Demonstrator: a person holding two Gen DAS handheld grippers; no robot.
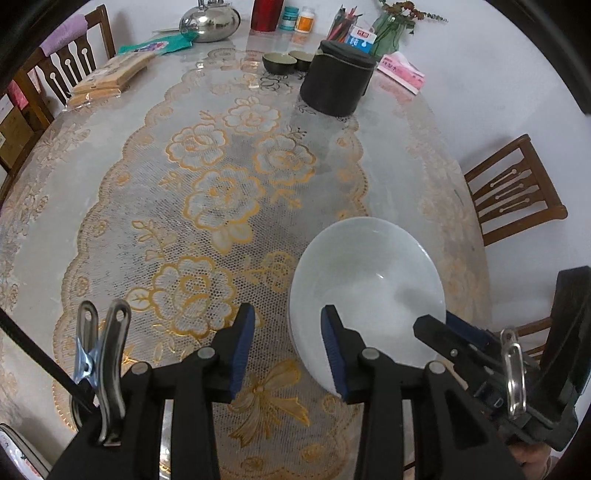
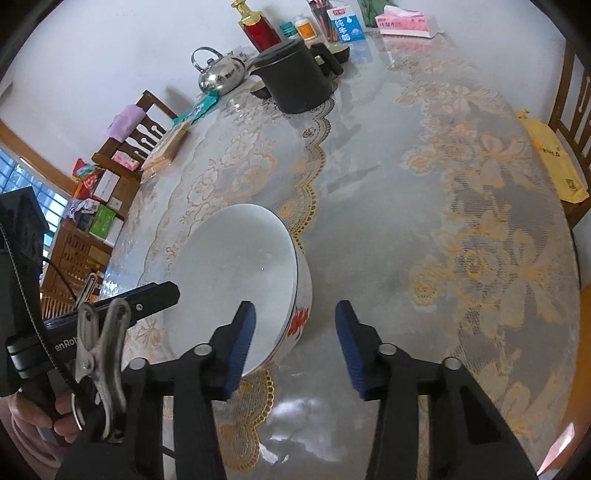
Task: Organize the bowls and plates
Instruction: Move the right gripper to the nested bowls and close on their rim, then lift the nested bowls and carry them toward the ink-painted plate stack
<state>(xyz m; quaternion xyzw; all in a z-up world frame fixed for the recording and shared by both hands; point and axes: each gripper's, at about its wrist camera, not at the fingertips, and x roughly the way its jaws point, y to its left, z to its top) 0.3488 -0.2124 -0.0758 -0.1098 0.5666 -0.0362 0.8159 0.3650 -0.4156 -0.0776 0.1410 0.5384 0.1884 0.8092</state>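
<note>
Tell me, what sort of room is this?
Most likely a home dining room: a table under a lace floral cloth, wooden dining chairs around it, and a steel kettle and white bowl on top.

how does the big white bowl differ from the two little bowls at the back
The white bowl is large, pale inside, with a red flower outside; the small bowls are dark with greenish insides. It sits near between both grippers; they sit far back beside the black canister. All stand upright on the table.
</note>
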